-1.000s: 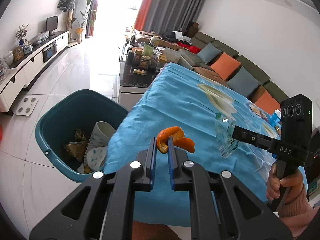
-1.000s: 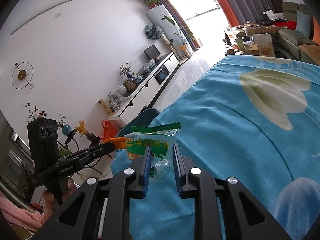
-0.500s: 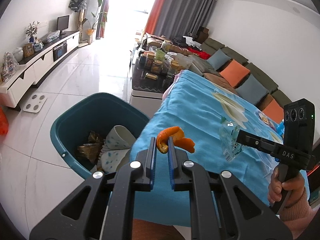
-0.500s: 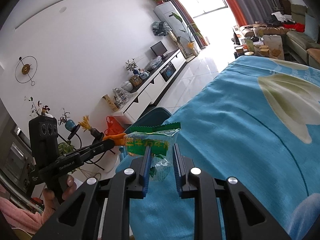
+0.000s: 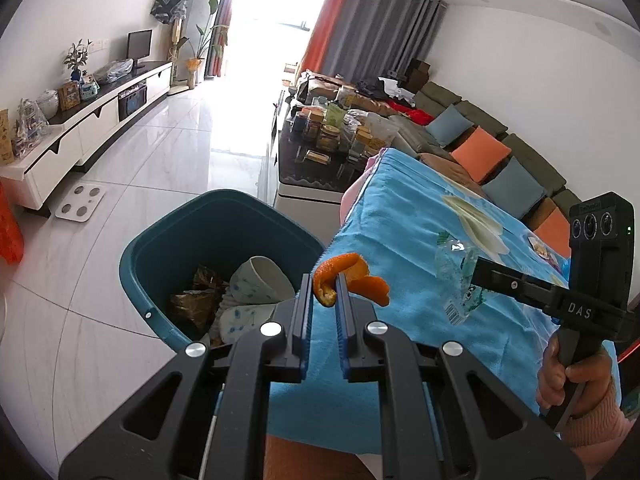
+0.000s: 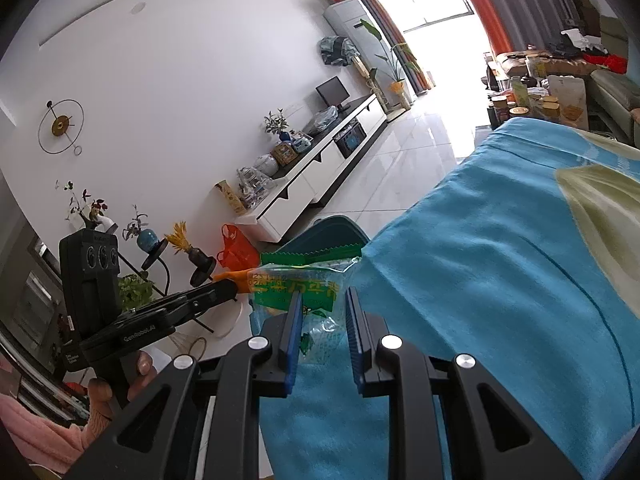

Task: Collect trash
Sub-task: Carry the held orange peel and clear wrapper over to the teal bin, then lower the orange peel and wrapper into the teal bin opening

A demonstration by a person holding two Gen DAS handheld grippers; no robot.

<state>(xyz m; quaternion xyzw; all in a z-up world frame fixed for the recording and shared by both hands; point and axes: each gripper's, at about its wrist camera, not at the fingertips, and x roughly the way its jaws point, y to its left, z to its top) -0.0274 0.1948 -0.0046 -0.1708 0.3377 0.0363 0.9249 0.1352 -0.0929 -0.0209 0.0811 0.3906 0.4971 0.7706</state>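
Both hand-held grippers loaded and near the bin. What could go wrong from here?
1. The left hand-held gripper pinches only one end of the curled orange peel, which sits over the blue tablecloth, short of the teal bin. Released now, it likely lands on the cloth.
2. The right hand-held gripper holds the limp plastic wrapper, which may cling to a pad on release.

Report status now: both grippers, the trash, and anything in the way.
Left gripper shut on orange peel. Right gripper holds plastic wrapper. Bin open below table edge, partly filled. Nothing in the way.
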